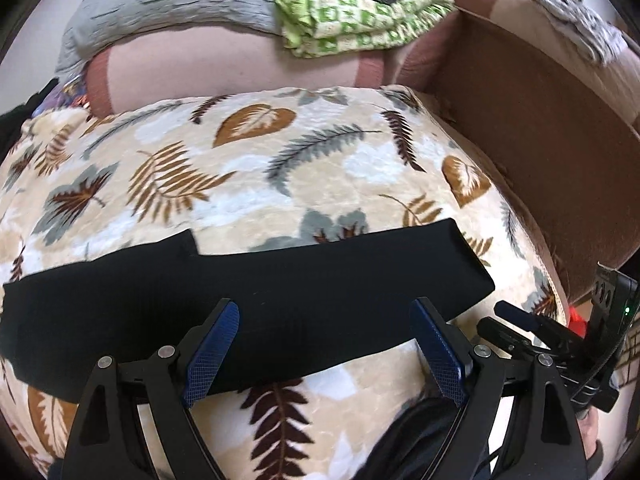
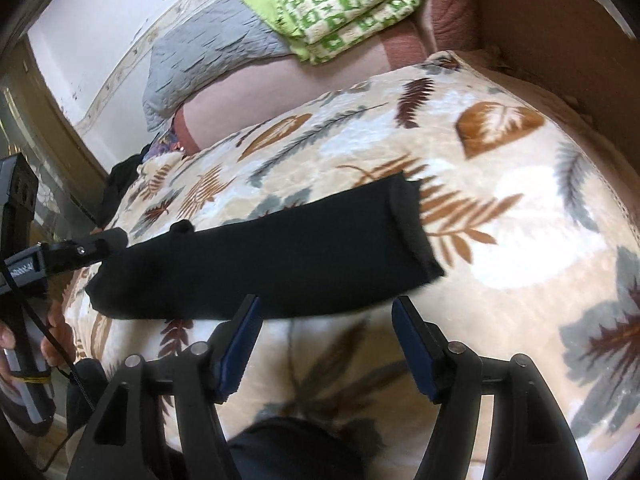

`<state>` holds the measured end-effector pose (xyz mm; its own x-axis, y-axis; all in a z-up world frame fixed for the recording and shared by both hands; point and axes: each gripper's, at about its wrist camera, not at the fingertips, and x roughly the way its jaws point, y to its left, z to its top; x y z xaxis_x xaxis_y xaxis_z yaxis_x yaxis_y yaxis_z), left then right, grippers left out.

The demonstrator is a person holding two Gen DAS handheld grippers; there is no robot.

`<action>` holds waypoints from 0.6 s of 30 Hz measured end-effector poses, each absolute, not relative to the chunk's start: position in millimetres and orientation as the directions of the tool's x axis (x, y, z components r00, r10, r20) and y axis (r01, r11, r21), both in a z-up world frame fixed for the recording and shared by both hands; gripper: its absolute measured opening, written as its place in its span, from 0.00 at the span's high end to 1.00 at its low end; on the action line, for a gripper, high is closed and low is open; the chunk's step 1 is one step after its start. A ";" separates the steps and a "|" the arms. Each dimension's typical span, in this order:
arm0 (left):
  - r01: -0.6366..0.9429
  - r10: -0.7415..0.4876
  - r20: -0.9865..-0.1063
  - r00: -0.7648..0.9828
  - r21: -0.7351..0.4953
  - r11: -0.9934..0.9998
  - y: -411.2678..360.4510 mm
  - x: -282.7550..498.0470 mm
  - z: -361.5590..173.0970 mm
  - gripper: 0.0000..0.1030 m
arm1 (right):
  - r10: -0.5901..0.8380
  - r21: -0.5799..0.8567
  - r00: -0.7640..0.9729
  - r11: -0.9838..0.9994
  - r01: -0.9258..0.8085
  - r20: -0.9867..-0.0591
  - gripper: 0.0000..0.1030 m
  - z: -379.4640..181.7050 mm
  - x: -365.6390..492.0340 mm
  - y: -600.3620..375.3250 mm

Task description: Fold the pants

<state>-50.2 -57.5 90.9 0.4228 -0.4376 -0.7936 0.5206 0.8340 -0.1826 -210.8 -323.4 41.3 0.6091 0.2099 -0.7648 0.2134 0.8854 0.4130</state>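
Now the black pants [image 1: 248, 300], folded into a long narrow band, lie flat across the beige plush blanket with brown and grey leaf print [image 1: 280, 168] on the bed. Left gripper [image 1: 326, 344] hangs over the band's near edge, blue-padded fingers [image 1: 214, 348] spread wide, nothing between them, not pressing on the cloth. Right gripper [image 2: 324, 344] sits just off the band's near edge over bare blanket, its fingers [image 2: 240, 344] also well apart and holding nothing. In the right wrist view the pants [image 2: 272, 256] run from the left gripper's black tip at the left to a folded end near the middle. Behind the blanket: a grey quilted cover [image 1: 168, 4], a green-and-white patterned folded cloth [image 1: 360, 16], a brown wooden headboard [image 1: 532, 120]. Edges are motion-blurred.
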 end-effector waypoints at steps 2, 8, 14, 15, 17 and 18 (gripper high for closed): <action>0.539 -0.440 -0.795 0.418 -0.173 0.824 -67.0 -49.6 87.4 0.15 | 0.212 0.420 0.603 0.879 0.226 -0.769 0.31 36.5 -214.3 -330.1; 0.572 -0.438 -0.802 0.406 -0.151 0.806 -85.5 -35.3 72.3 0.15 | 0.229 0.444 0.600 0.864 0.237 -0.767 0.31 27.1 -221.4 -338.9; 0.625 -0.468 -0.807 0.360 -0.163 0.763 -109.4 -7.5 54.8 0.15 | 0.247 0.470 0.595 0.846 0.253 -0.765 0.30 10.7 -221.6 -345.9; 0.633 -0.469 -0.809 0.354 -0.162 0.757 -113.1 -3.0 51.4 0.15 | 0.250 0.474 0.595 0.843 0.255 -0.764 0.30 8.6 -220.5 -346.2; 0.653 -0.469 -0.816 0.339 -0.154 0.741 -125.3 7.5 41.9 0.15 | 0.250 0.486 0.613 0.837 0.253 -0.750 0.29 8.2 -217.0 -347.2; 0.661 -0.465 -0.819 0.335 -0.147 0.736 -131.1 12.0 37.9 0.15 | 0.254 0.495 0.619 0.831 0.254 -0.744 0.28 7.8 -214.9 -347.8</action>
<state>12.0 -131.1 37.9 0.3352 -0.4649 -0.8195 0.6613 0.7356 -0.1468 -214.9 -347.8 7.8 0.6187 0.2535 -0.7436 0.2540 0.8311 0.4947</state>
